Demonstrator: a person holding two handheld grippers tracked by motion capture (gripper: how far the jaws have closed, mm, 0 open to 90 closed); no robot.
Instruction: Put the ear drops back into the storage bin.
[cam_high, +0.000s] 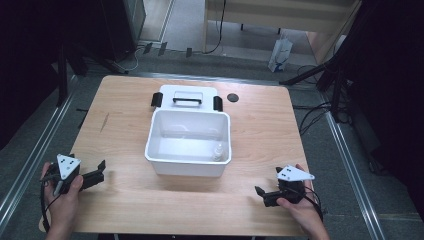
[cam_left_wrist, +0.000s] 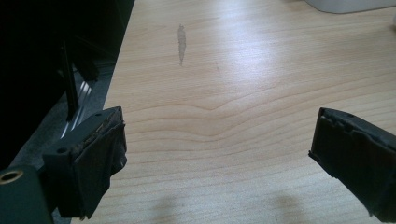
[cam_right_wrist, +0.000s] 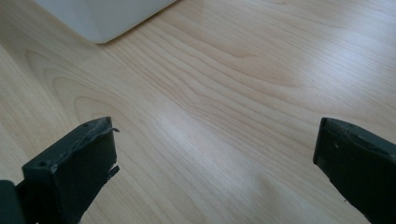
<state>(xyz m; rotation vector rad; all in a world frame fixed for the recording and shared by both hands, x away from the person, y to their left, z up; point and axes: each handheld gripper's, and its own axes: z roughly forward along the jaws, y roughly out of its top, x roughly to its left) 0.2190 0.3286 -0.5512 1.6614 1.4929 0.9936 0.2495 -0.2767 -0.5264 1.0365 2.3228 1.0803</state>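
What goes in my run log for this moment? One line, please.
left hand-held gripper: open, empty | right hand-held gripper: open, empty | white bin: mid-table, small bottle inside | lid: behind bin

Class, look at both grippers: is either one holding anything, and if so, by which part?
Nothing is held. The left gripper and the right gripper both have their jaws wide apart over the bare table.

A light wooden table (cam_high: 130, 200) is seen with rounded corners. A white open box (cam_high: 165, 162) is placed at its middle, a white lid (cam_high: 167, 92) just behind it, and a small black disc (cam_high: 232, 97) near the far edge.
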